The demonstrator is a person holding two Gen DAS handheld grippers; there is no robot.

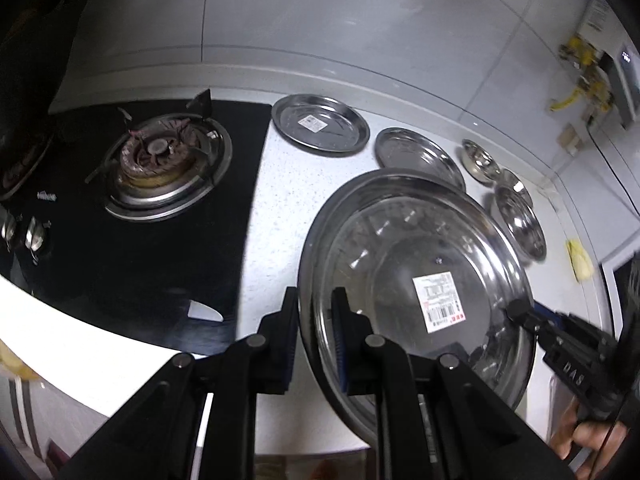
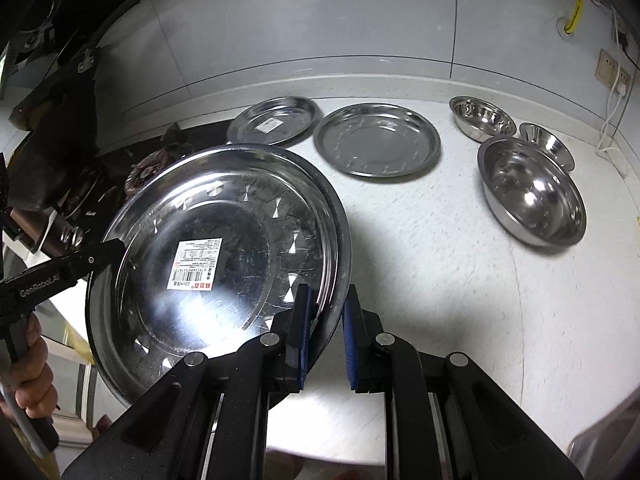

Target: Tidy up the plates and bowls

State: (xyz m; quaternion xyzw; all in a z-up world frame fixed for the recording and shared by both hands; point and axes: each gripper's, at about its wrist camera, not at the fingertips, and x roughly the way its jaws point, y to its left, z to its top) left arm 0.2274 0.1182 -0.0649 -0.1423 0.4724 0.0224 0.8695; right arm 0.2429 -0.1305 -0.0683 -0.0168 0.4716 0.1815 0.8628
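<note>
Left fingers [image 1: 316, 312]: clamped on the rim of the large round steel plate with a barcode sticker [image 1: 420, 280], lower centre.
Right fingers [image 2: 326, 308]: clamped on that plate's opposite rim, lower centre.
Plate: tilted, clear above the white speckled table [image 2: 440, 260].
Upper centre: two smaller steel plates [image 2: 376, 140].
Upper right: three steel bowls [image 2: 532, 192].

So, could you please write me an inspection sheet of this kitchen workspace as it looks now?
Surface: speckled white counter, beside a black gas stove.
Job's things: large steel plate with a label, held above the counter; two plates and three bowls resting on it.
Clutter: nothing seen.
Grippers: left gripper and right gripper each shut on the large plate's rim, on opposite sides.
Cables: white cable at a wall socket; yellow hose.
Surroundings: grey tiled wall.
</note>
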